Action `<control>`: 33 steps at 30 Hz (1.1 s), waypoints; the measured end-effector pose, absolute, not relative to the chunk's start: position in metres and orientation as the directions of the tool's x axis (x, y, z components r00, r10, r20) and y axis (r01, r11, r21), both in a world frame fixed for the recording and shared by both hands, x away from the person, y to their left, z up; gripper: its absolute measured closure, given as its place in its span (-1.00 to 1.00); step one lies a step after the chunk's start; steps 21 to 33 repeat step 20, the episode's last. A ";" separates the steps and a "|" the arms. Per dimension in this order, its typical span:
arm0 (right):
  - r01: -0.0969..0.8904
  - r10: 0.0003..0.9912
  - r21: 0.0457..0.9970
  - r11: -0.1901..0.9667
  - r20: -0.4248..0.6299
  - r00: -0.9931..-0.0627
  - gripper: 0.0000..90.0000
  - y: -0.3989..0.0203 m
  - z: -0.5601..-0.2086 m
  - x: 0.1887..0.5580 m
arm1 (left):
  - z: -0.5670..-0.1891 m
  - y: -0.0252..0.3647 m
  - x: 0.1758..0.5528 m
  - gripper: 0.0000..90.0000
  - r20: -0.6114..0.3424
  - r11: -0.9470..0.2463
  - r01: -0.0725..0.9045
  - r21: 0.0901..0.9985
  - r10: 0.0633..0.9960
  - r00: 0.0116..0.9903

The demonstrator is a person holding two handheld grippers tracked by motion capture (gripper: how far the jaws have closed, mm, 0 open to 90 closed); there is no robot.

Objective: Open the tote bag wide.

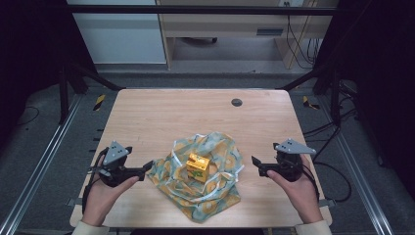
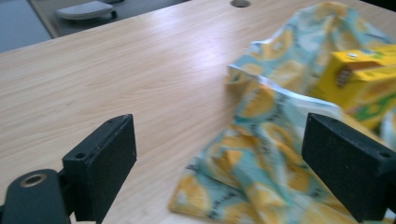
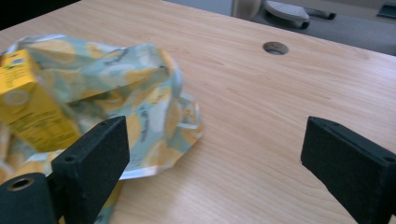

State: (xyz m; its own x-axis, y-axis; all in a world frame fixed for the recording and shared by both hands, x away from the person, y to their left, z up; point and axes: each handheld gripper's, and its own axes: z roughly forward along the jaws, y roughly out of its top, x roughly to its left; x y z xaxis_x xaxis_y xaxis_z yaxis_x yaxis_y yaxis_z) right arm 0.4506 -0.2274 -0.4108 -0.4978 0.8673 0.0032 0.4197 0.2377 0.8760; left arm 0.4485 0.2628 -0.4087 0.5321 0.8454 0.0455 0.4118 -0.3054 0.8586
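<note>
A crumpled cloth (image 1: 200,174) printed with yellow lemons on pale blue-green was seen lying on the near half of the wooden table (image 1: 161,112), roughly midway between its left and right edges. A small yellow carton (image 1: 198,166) with green markings was set upright in the middle of the cloth, the fabric being bunched up around and behind it, and white edging or straps were visible among the folds. The left gripper (image 1: 148,168) was held at the left of the cloth, its tips just beside the cloth's left edge but not pressed on it; in the left gripper view its black jaws were spread wide, with cloth (image 2: 261,158) seen beyond and between them and nothing gripped, and the carton (image 2: 364,84) was seen at the far right. The right gripper (image 1: 255,163) was held to the right of the cloth, a little apart from it, with bare wood between; its jaws were likewise set wide and nothing was clamped, the cloth (image 3: 135,93) and carton (image 3: 28,107) being seen at the left of the right gripper view. A round hole (image 1: 237,102) was noted in the far part of the tabletop. Each gripper was carried by a hand reaching in from the near edge.
</note>
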 end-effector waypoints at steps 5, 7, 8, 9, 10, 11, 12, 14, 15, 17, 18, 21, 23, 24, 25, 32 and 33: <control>0.416 0.907 0.890 0.186 0.007 -0.421 -0.85 -0.239 -0.416 0.464 | -0.413 0.278 0.466 -0.81 0.044 -0.275 0.425 0.862 0.878 0.477; 0.425 0.920 0.890 0.169 0.013 -0.392 -0.87 -0.243 -0.420 0.470 | -0.416 0.284 0.471 -0.81 0.045 -0.270 0.431 0.861 0.884 0.465; 0.425 0.926 0.890 0.162 0.012 -0.378 -0.87 -0.246 -0.422 0.472 | -0.419 0.287 0.473 -0.83 0.039 -0.260 0.433 0.863 0.889 0.457; 0.430 0.933 0.891 0.149 0.018 -0.360 -0.86 -0.248 -0.425 0.474 | -0.422 0.291 0.474 -0.84 0.038 -0.256 0.436 0.863 0.893 0.449; 0.437 0.937 0.889 0.136 0.028 -0.349 -0.86 -0.251 -0.428 0.476 | -0.426 0.295 0.475 -0.84 0.040 -0.253 0.438 0.863 0.898 0.439; 0.448 0.939 0.885 0.128 0.038 -0.342 -0.85 -0.253 -0.432 0.478 | -0.431 0.299 0.475 -0.84 0.037 -0.246 0.442 0.863 0.902 0.430; 0.456 0.940 0.880 0.132 0.036 -0.341 -0.85 -0.255 -0.437 0.479 | -0.436 0.303 0.474 -0.84 0.033 -0.238 0.445 0.863 0.906 0.421; 0.478 0.942 0.869 0.127 0.045 -0.332 -0.83 -0.259 -0.449 0.478 | -0.447 0.312 0.472 -0.84 0.035 -0.242 0.465 0.852 0.911 0.410; 0.488 0.941 0.863 0.135 0.042 -0.335 -0.82 -0.259 -0.454 0.477 | -0.451 0.315 0.470 -0.84 0.037 -0.249 0.475 0.844 0.910 0.412; 0.509 0.939 0.845 0.167 0.020 -0.343 -0.82 -0.259 -0.462 0.473 | -0.453 0.320 0.468 -0.84 0.033 -0.253 0.486 0.837 0.909 0.416; 0.516 0.937 0.837 0.183 0.010 -0.348 -0.82 -0.259 -0.465 0.472 | -0.453 0.321 0.468 -0.84 0.030 -0.244 0.484 0.840 0.912 0.409; 0.524 0.939 0.831 0.187 0.006 -0.344 -0.80 -0.259 -0.466 0.468 | -0.452 0.321 0.468 -0.84 0.046 -0.253 0.481 0.840 0.915 0.401; 0.524 0.939 0.831 0.187 0.006 -0.344 -0.80 -0.259 -0.466 0.468 | -0.452 0.321 0.468 -0.84 0.046 -0.253 0.481 0.840 0.915 0.401; 0.524 0.939 0.831 0.187 0.006 -0.344 -0.80 -0.259 -0.466 0.468 | -0.452 0.321 0.468 -0.84 0.046 -0.253 0.481 0.840 0.915 0.401; 0.524 0.939 0.831 0.187 0.006 -0.344 -0.80 -0.259 -0.466 0.468 | -0.452 0.321 0.468 -0.84 0.046 -0.253 0.481 0.840 0.915 0.401; 0.524 0.939 0.831 0.187 0.006 -0.344 -0.80 -0.259 -0.466 0.468 | -0.452 0.321 0.468 -0.84 0.046 -0.253 0.481 0.840 0.915 0.401; 0.524 0.939 0.831 0.187 0.006 -0.344 -0.80 -0.259 -0.466 0.468 | -0.452 0.321 0.468 -0.84 0.046 -0.253 0.481 0.840 0.915 0.401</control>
